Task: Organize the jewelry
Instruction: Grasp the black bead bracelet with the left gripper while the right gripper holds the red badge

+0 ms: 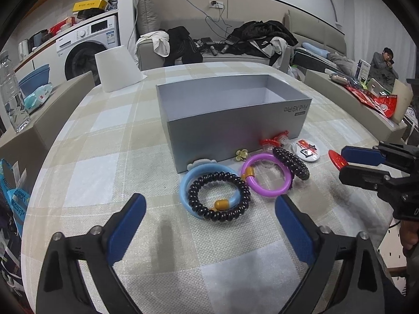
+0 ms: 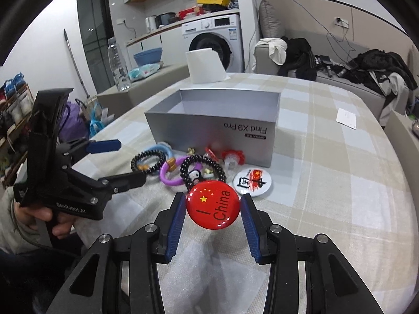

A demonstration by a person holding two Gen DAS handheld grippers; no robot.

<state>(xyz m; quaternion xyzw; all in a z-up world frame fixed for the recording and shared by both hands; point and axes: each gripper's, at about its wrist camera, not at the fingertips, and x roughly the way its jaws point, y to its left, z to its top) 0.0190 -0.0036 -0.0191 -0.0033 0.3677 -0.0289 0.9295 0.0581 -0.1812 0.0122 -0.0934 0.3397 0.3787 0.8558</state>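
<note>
My right gripper is shut on a round red "I China" badge, held a little above the checked tablecloth; the badge's red edge also shows in the left wrist view. An open silver box stands behind a cluster of jewelry. That cluster holds a blue bangle under a black coil hair tie, a purple bangle, a second black coil tie and a white badge. My left gripper is open, just short of the blue bangle, with nothing between its fingers.
A white paper roll stands behind the box, and a water bottle is off the table at far left. A white card lies at the table's back right. A hand holds the left gripper. A person sits far right.
</note>
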